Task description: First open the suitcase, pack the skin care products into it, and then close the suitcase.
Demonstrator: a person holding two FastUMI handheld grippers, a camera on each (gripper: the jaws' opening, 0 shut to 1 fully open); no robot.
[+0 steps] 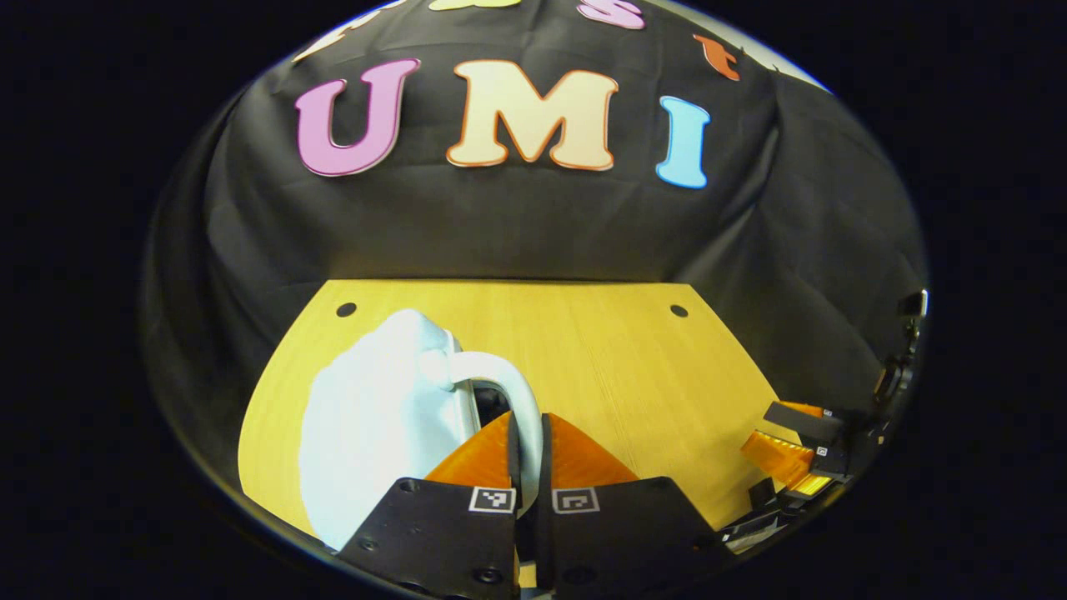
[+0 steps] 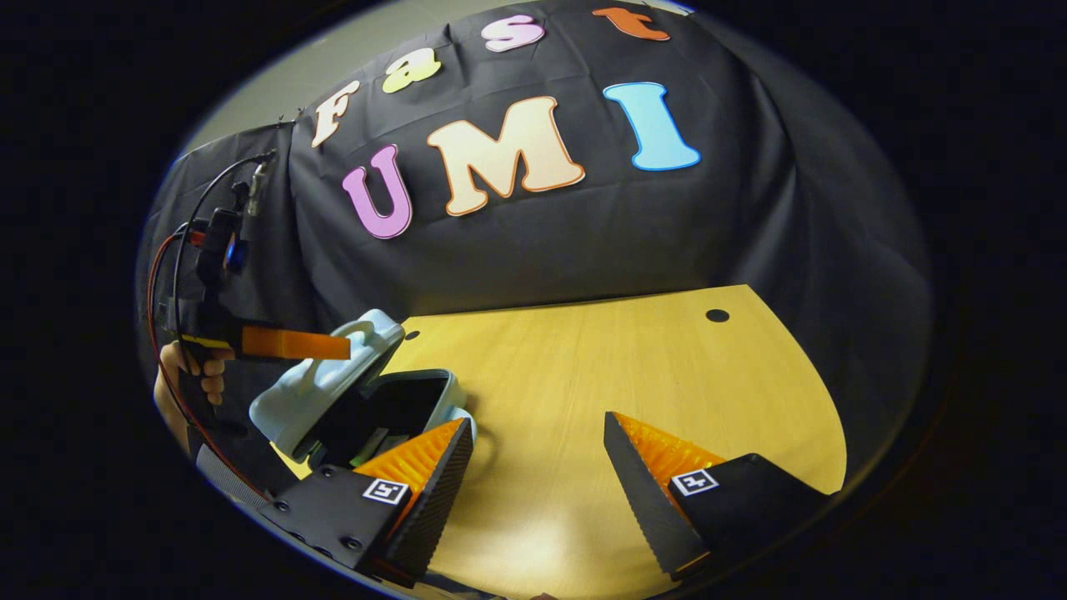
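Wooden table (image 2: 633, 375); half-open suitcase (image 2: 333, 392)

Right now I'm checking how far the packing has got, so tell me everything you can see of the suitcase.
The suitcase is a small pale blue hard-shell case that looks like plastic, with a dark lining. It sits at the edge of the wooden table, its lid partly raised and tilted. The left gripper is shut on the lid's curved handle. Some small items lie inside, too unclear to name. The open right gripper hangs beside it.
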